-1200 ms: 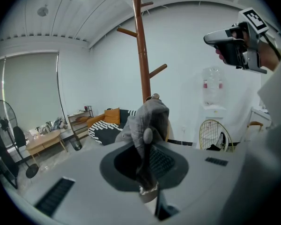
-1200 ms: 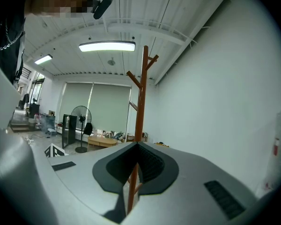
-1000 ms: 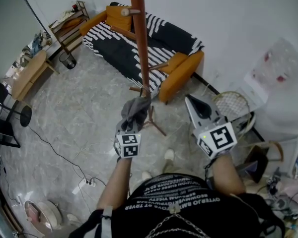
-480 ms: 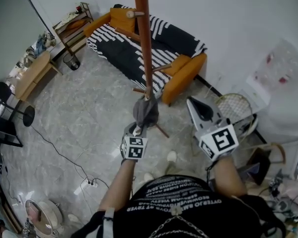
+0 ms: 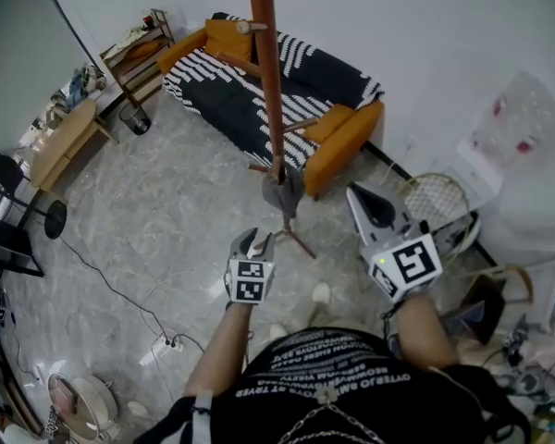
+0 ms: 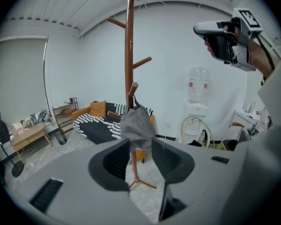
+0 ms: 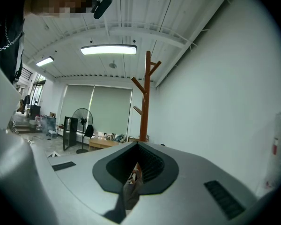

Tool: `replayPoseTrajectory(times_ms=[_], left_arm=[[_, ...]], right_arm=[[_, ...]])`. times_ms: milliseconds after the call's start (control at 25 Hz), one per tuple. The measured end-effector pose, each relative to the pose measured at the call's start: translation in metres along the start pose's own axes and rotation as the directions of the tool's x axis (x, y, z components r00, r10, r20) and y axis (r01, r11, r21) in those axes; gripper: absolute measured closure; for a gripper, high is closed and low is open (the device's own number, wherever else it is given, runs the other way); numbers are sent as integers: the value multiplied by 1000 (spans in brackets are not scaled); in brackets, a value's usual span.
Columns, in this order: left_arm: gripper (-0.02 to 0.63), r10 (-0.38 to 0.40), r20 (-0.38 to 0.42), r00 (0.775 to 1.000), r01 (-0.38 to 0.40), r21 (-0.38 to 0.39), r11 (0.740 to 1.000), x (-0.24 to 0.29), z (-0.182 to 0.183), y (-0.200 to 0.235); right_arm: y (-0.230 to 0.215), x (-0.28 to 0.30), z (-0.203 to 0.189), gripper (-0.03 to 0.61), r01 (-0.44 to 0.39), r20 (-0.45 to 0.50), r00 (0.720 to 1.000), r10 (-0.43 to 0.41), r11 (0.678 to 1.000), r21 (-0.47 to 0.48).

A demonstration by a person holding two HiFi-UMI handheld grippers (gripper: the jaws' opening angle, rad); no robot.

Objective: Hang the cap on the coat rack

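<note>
**Room seen from above.** A pale grey marbled floor carries a black-and-white striped sofa with orange arms and cushions, set against the white wall. In front of the sofa stands a tall reddish-brown wooden coat rack with upward-slanting pegs and splayed feet. A low light-wood table stands at the far left. A person in a black printed top faces the rack, with one hand-held gripper in each hand. The right hand-held gripper, grey with a square-marker cube, is held to the right of the pole and well apart from it. Its jaws are drawn together into a point with nothing pinched between them. The left hand-held gripper, also bearing a marker cube, tilts down and forward toward the lower part of the rack. Its jaws have just been opening and now stand spread, with nothing between the pads. The soft grey fabric cap hangs from a low peg on the pole, above the feet, and drapes against the wood. In the left gripper view the cap appears beyond the gap of the spread jaws, clear of both. In the head view it is near the left hand-held gripper's tips but apart from them.
</note>
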State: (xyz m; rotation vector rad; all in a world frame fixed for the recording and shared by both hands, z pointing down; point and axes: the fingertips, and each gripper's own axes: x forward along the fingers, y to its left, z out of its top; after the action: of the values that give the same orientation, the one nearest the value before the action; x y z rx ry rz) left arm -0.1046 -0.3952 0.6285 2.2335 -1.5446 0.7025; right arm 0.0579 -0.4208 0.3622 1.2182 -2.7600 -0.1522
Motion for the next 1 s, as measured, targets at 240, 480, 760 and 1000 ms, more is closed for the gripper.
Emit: replayPoseTrajectory(times_ms=[240, 480, 760, 1000], left_arm=[[485, 28, 214, 976, -27, -12, 1000, -60, 81, 14], [578, 109, 449, 887, -119, -7, 993, -158, 175, 31], [597, 84, 541, 837, -103, 4, 995, -216, 209, 14], [597, 69, 526, 847, -96, 24, 995, -239, 191, 13]], right_arm=[[5, -8, 0, 575, 4, -1, 1000, -4, 1000, -1], [12, -15, 11, 575, 6, 18, 1000, -6, 1000, -9], [26, -24, 21, 575, 12, 39, 999, -11, 1000, -11], [49, -40, 29, 575, 26, 56, 998, -24, 999, -20]])
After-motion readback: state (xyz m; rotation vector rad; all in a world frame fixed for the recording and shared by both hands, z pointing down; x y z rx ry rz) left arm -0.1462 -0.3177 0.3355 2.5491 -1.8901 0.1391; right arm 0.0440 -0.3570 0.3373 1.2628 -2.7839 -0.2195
